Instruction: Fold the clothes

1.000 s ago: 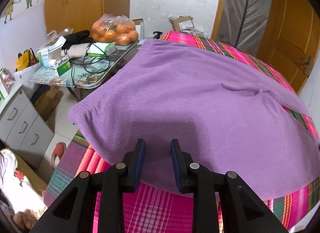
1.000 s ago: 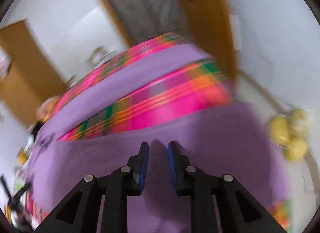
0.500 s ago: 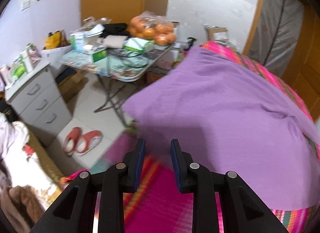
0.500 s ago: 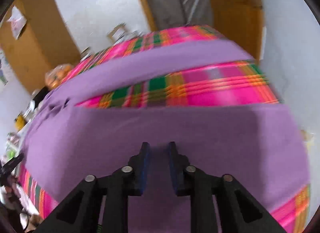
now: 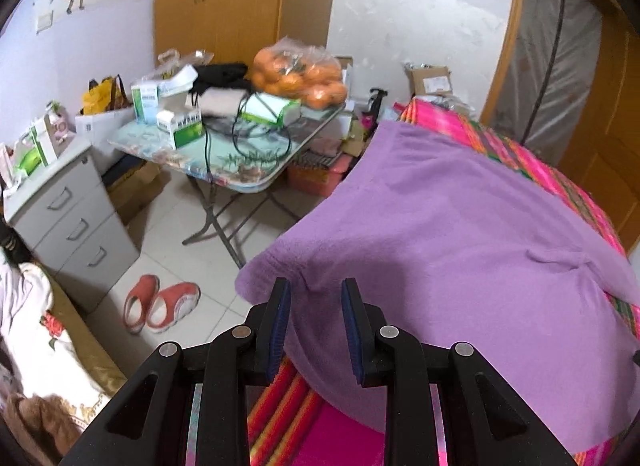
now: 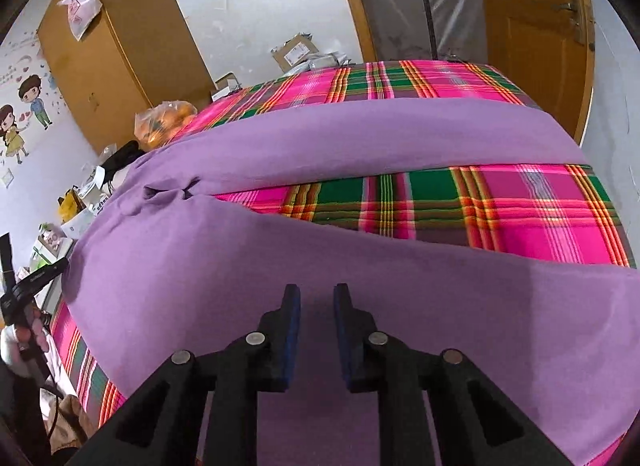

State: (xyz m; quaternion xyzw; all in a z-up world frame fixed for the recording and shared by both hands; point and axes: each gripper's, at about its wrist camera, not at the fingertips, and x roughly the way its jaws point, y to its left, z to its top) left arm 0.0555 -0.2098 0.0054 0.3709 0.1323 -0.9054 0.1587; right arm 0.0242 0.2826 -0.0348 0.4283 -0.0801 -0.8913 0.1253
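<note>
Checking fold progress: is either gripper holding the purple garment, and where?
Nothing is held. Left gripper and right gripper hover over the purple garment, jaws apart.

There are 2 views, each from a camera riding on a hand-held gripper, looking forward and steeply down past its own fingers. The left one sits close above the waist end of the purple trousers at the bed's edge, facing a cluttered folding table and wardrobe. The right one hovers close over a trouser leg, facing across the bed toward the door. Both share the trousers, the plaid bedspread, the wardrobe and probably the bag of oranges.
</note>
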